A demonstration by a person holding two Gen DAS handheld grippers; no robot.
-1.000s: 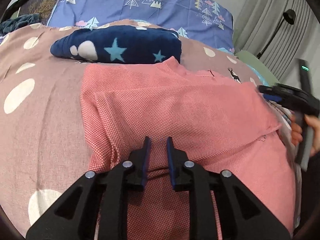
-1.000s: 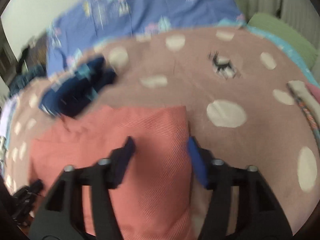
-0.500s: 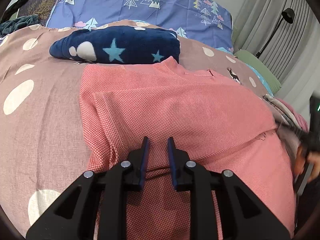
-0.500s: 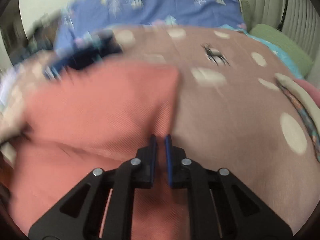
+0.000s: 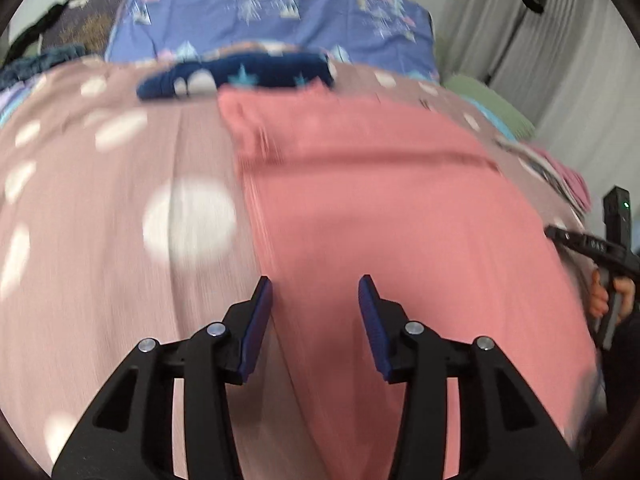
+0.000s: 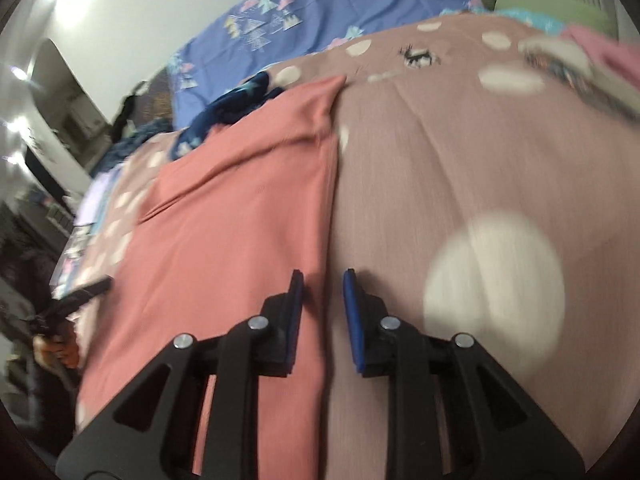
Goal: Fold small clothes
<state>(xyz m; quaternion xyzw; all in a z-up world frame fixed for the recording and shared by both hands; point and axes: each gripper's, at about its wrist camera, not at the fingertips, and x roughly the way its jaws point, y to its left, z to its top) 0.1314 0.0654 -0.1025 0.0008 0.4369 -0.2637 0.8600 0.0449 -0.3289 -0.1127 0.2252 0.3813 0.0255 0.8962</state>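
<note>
Left tongs (image 5: 316, 300) parted, straddling pink garment (image 5: 392, 216) edge

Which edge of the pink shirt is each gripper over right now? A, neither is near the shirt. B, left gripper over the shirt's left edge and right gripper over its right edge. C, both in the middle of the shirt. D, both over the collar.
B: the open left gripper straddles the pink shirt at its left edge, the open right gripper its right edge.
</note>
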